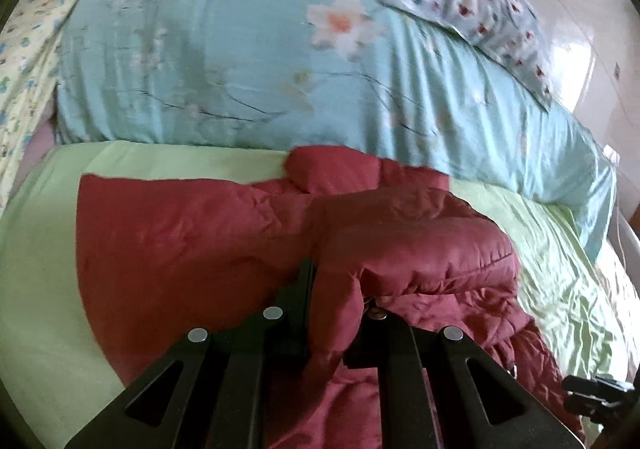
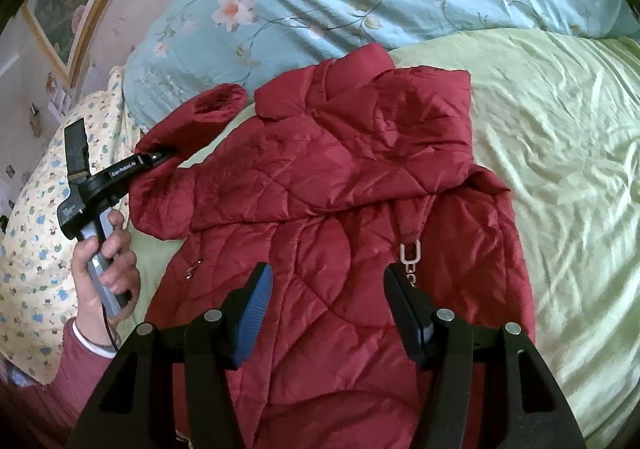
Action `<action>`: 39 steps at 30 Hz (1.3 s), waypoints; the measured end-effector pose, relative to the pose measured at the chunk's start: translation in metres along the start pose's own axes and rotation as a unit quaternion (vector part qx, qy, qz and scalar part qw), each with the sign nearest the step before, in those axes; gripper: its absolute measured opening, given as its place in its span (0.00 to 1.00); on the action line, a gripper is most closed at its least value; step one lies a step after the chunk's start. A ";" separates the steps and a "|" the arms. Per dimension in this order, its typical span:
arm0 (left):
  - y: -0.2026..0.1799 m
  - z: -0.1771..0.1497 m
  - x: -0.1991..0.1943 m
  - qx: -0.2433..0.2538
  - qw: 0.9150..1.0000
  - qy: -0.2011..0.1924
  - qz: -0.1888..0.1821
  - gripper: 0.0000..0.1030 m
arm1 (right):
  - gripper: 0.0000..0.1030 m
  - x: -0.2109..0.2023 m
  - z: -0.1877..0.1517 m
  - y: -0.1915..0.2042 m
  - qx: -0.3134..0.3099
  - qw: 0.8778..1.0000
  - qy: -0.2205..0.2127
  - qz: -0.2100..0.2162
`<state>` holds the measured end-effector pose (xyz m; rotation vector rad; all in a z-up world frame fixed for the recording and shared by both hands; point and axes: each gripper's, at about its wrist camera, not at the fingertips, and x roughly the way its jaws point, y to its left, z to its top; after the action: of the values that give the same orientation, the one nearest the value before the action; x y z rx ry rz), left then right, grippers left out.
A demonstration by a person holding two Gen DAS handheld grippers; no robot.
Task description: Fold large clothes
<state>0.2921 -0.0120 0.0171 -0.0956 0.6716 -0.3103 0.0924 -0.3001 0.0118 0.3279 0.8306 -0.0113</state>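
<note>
A dark red quilted jacket (image 2: 332, 209) with a hood lies spread on a light green bedsheet (image 2: 560, 169). My left gripper (image 1: 340, 289) is shut on the jacket's sleeve (image 1: 400, 249) and holds it lifted; in the right wrist view that gripper (image 2: 154, 159) clamps the sleeve (image 2: 192, 129) at the jacket's left side, near the cuff. My right gripper (image 2: 328, 281) is open and empty, hovering over the jacket's body, with blue pads (image 2: 256, 313) apart. A metal zipper pull (image 2: 410, 255) lies by the right finger.
A folded light blue floral duvet (image 1: 240, 57) lies across the bed behind the jacket. A patterned pillow (image 1: 464, 5) rests on it. A yellow patterned pillow (image 2: 40, 229) lies at the bed's left. A framed picture (image 2: 68, 9) hangs on the wall.
</note>
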 end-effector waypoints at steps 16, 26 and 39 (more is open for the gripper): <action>-0.057 -0.010 0.079 0.009 0.997 0.047 -0.057 0.09 | 0.59 0.017 0.021 -0.040 0.073 0.997 -0.001 0.025; -0.066 -0.021 0.108 0.026 0.996 0.065 -0.063 0.11 | 0.68 0.067 0.061 -0.074 0.181 0.976 0.013 0.118; -0.067 -0.026 0.123 0.050 0.992 0.107 -0.053 0.26 | 0.07 0.138 0.088 -0.072 0.223 0.956 0.051 0.185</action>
<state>0.3495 -0.1140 -0.0637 -0.0027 0.8643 -0.4603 0.2395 -0.3778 -0.0532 0.9141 0.8543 0.1713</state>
